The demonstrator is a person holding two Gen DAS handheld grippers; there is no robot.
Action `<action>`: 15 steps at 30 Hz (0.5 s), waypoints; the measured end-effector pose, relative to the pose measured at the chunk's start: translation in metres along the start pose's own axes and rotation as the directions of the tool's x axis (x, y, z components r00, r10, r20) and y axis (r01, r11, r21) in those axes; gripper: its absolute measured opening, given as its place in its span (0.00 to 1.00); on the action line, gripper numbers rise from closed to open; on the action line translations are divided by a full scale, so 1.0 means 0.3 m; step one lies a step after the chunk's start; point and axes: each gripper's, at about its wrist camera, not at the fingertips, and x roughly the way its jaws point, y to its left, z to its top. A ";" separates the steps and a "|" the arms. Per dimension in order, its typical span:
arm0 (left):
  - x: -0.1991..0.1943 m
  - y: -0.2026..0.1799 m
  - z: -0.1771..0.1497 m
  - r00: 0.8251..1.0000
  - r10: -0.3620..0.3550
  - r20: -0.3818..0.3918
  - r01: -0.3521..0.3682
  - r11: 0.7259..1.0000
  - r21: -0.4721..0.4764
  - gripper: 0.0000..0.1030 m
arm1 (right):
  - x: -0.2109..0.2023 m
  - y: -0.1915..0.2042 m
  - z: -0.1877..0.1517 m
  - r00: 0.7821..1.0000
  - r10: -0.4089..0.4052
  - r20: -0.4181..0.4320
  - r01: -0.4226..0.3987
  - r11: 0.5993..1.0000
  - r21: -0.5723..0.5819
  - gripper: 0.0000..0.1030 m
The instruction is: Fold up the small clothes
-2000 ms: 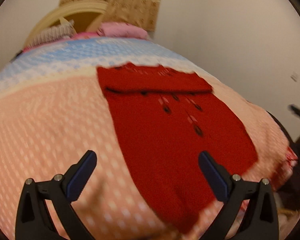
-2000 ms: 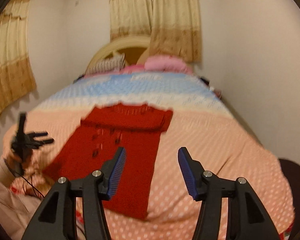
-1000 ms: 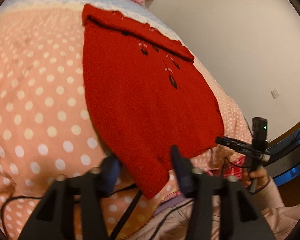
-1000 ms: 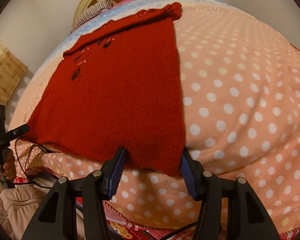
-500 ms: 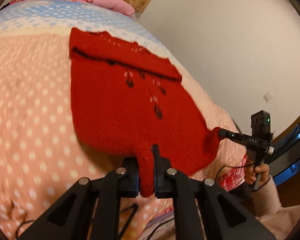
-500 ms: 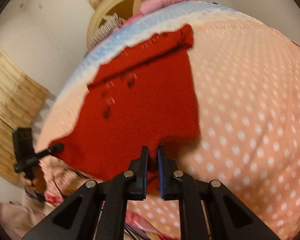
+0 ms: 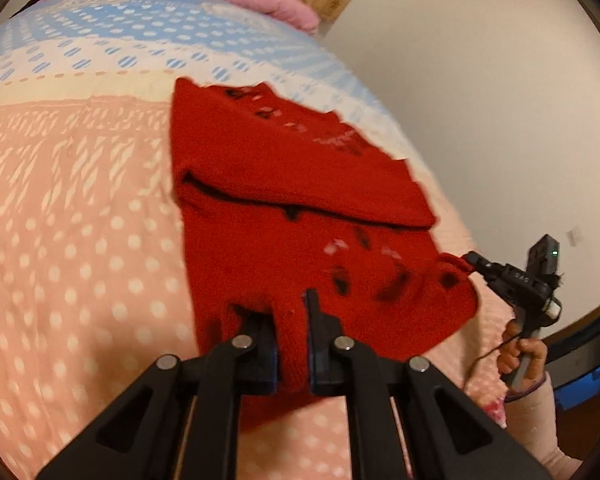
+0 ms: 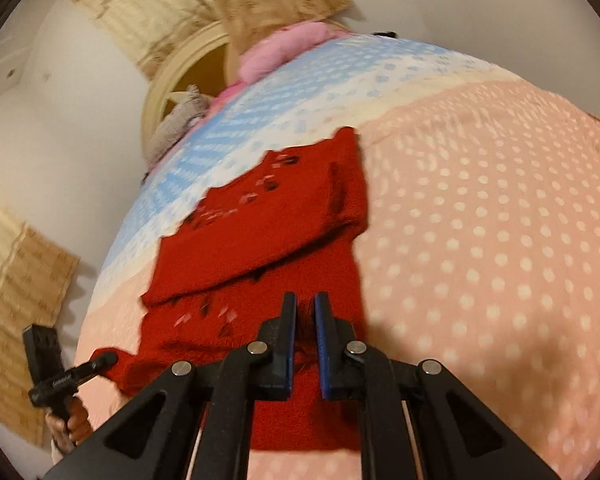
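Observation:
A red knitted sweater (image 7: 292,200) lies on the polka-dot bedspread (image 7: 68,248), its top part folded down. My left gripper (image 7: 290,320) is shut on the sweater's bottom hem at one corner and holds it lifted over the body. My right gripper (image 8: 305,328) is shut on the other hem corner of the sweater (image 8: 268,236), also lifted. Each gripper shows in the other's view, pinching the hem: the right one (image 7: 470,260), the left one (image 8: 106,358).
The bed fills both views; pink pillows (image 7: 268,0) and a cream headboard (image 8: 172,68) are at its far end. A white wall (image 7: 480,100) runs along the bed's right side. Curtains (image 8: 20,280) hang on the left.
Both grippers closed on the sweater's bottom hem and have lifted it, carrying it forward toward the folded top, so the lower part now doubles over the body.

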 end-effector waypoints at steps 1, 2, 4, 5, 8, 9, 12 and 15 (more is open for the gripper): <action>0.013 0.017 0.013 1.000 0.005 -0.012 -0.005 1.000 -0.018 0.11 | 0.032 -0.014 0.006 1.000 -0.013 -0.007 0.013 1.000 0.013 0.08; 0.013 0.032 0.022 1.000 0.002 -0.012 -0.003 1.000 -0.030 0.13 | 0.061 -0.025 0.009 1.000 -0.023 -0.017 0.024 0.999 0.022 0.08; -0.009 0.050 0.027 1.000 -0.007 0.003 0.007 1.000 -0.029 0.14 | 0.095 -0.041 0.012 0.998 -0.045 -0.033 0.045 0.999 0.017 0.08; -0.021 0.056 0.029 1.000 -0.005 0.017 0.005 1.000 -0.025 0.19 | 0.110 -0.042 0.010 0.998 -0.058 -0.037 0.058 0.998 0.008 0.08; -0.086 0.085 0.028 0.993 0.048 0.104 -0.049 0.999 0.006 0.54 | 0.130 -0.034 0.007 0.996 -0.088 -0.024 0.087 0.996 -0.027 0.08; -0.117 0.095 0.022 0.987 0.060 0.150 -0.064 0.998 0.024 0.63 | 0.130 -0.034 0.008 0.996 -0.088 -0.021 0.088 0.996 -0.029 0.08; -0.148 0.109 0.021 0.975 0.072 0.210 -0.085 0.995 0.053 0.67 | 0.130 -0.035 0.006 0.996 -0.087 -0.019 0.087 0.996 -0.029 0.08; -0.107 0.092 0.016 0.975 0.084 0.206 -0.111 0.986 0.123 0.67 | 0.129 -0.031 0.004 0.996 -0.085 -0.011 0.084 0.996 -0.033 0.08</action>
